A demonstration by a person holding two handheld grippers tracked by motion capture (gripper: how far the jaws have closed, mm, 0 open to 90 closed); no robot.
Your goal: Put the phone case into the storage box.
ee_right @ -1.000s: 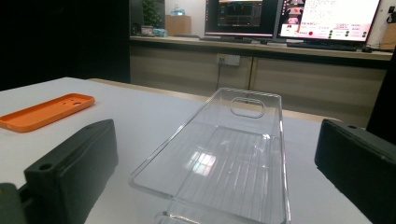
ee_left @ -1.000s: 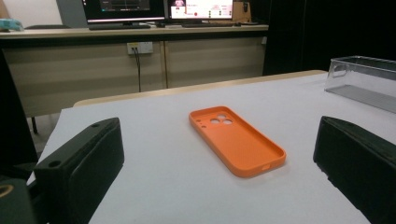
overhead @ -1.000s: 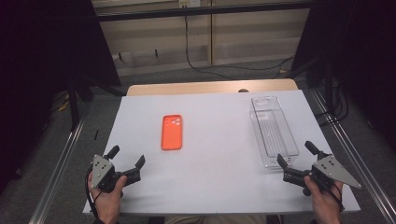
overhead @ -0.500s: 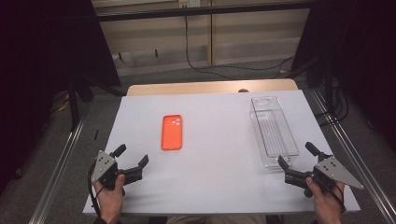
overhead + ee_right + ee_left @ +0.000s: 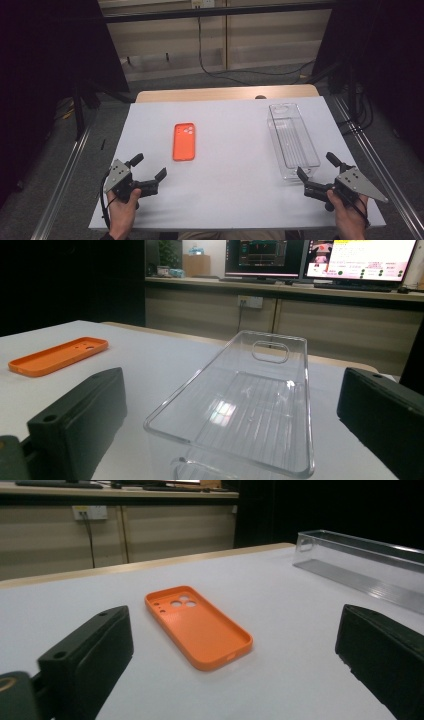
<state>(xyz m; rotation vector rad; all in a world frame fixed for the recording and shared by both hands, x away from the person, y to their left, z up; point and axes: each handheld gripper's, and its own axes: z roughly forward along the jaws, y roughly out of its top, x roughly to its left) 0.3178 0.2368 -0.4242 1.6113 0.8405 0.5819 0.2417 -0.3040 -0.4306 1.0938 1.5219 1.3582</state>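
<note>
An orange phone case (image 5: 184, 141) lies flat, hollow side up, left of the middle of the white table (image 5: 235, 165); it also lies ahead of the jaws in the left gripper view (image 5: 197, 625). A clear plastic bin (image 5: 292, 139) stands empty at the right, close in front of the right gripper's jaws (image 5: 245, 410). My left gripper (image 5: 148, 168) rests near the front left, open, with nothing between its jaws. Near the front right my right gripper (image 5: 318, 167) is open too, just short of the bin's near end.
A wooden strip (image 5: 227, 93) runs along the table's far edge. Metal rails (image 5: 62, 180) flank both sides. Beyond the table stand a low cabinet with a cable (image 5: 202, 45) and, in the right gripper view, monitors (image 5: 320, 257).
The left gripper has drifted slightly right and toward the front edge. The right gripper, the case and the bin have stayed put.
</note>
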